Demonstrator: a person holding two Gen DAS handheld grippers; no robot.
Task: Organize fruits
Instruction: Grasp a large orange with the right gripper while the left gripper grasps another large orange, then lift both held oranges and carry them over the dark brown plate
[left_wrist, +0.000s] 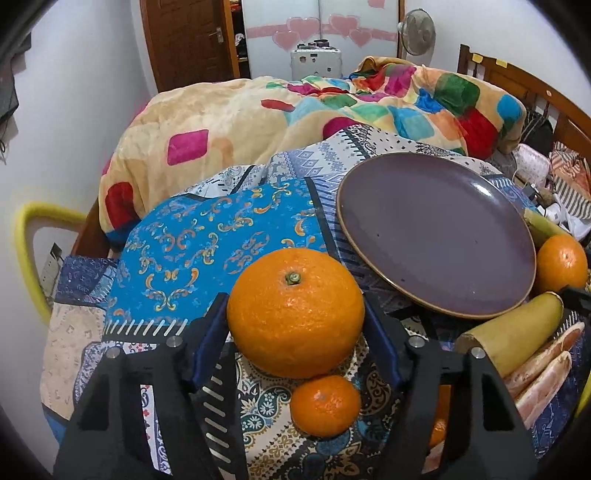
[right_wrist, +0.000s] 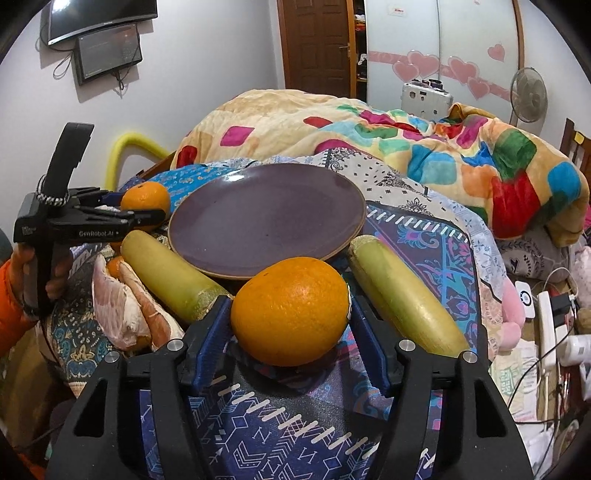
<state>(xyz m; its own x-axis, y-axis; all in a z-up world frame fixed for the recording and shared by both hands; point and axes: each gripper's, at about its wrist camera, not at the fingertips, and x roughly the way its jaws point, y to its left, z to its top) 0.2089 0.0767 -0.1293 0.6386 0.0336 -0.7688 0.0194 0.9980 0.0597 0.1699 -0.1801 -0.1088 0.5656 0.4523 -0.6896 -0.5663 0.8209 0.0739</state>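
Note:
A big orange (left_wrist: 295, 314) rests on the patterned cloth with my left gripper (left_wrist: 295, 308) shut on it, a blue pad pressing each side. The right wrist view shows that orange (right_wrist: 146, 199) in the left gripper (right_wrist: 144, 212) from the side. My right gripper (right_wrist: 290, 308) is shut on a second orange (right_wrist: 291, 310), which touches the near rim of the purple plate (right_wrist: 266, 218). Nothing lies on the plate (left_wrist: 436, 236). A small mandarin (left_wrist: 325, 404) sits just below the left gripper's orange.
Two yellow-green cane pieces (right_wrist: 166, 273) (right_wrist: 406, 295) flank the plate, with peeled pomelo segments (right_wrist: 125, 306) at the left. A person's hand in an orange sleeve (right_wrist: 11, 295) holds the left gripper. A heaped blanket (right_wrist: 369, 133) lies behind; cables and a power strip (right_wrist: 546, 325) lie at the right.

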